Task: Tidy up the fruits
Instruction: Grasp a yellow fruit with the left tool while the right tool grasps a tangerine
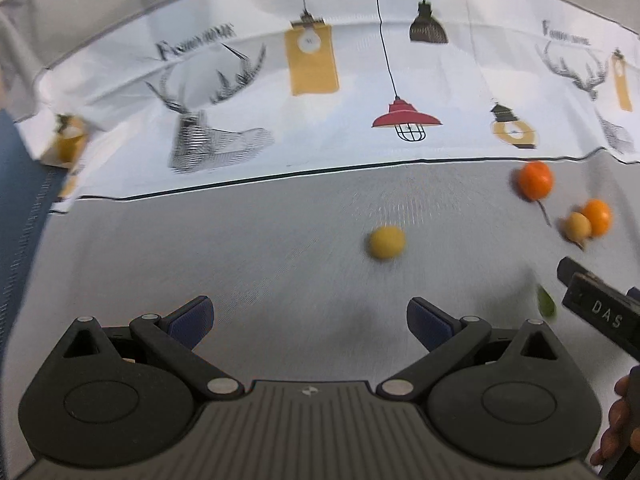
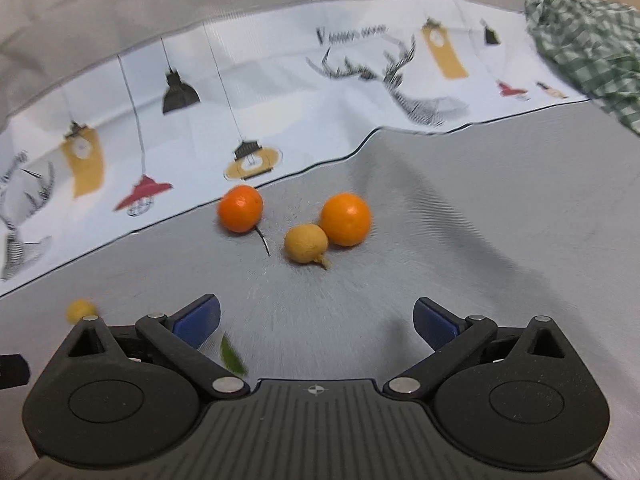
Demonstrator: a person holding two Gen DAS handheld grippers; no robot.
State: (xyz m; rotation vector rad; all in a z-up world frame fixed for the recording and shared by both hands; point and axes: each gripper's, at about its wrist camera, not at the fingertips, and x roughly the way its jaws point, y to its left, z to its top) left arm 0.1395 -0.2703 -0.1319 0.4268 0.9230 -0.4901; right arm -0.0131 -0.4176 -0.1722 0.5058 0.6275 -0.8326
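Resting on the grey desk (image 2: 500,240): two oranges and two smaller yellow fruits. Nearest the printed cloth's edge, the stemmed orange (image 2: 240,208), a thin dark stalk trailing from its underside. Just right of it, apart, the second orange (image 2: 346,219), touching the small yellow fruit (image 2: 305,243) with a stub of stem at its lower right. Well to the left, alone, the other yellow fruit (image 1: 386,242), seen at the right wrist view's lower-left margin behind the gripper linkage. Lying flat close to the right gripper's left finger, a small green leaf (image 2: 232,356).

Poised above the desk, short of the three-fruit cluster and touching none of it, the right gripper (image 2: 316,322), blue-padded fingers spread wide, nothing between them. Facing the lone yellow fruit from a little way back, the left gripper (image 1: 310,320), likewise wide apart and empty. Visible at the left view's right edge, the dark body of the right gripper with lettering reading "DAS", and fingers of a hand (image 1: 618,420) wrapped around its handle.

Spread behind the fruit, a white cloth (image 2: 320,92) printed with hanging lamps, deer heads and yellow lanterns, its dark-lined hem rumpled over the desk. Bunched at far right, a green checked fabric (image 2: 584,40). Motion blur softening both views.
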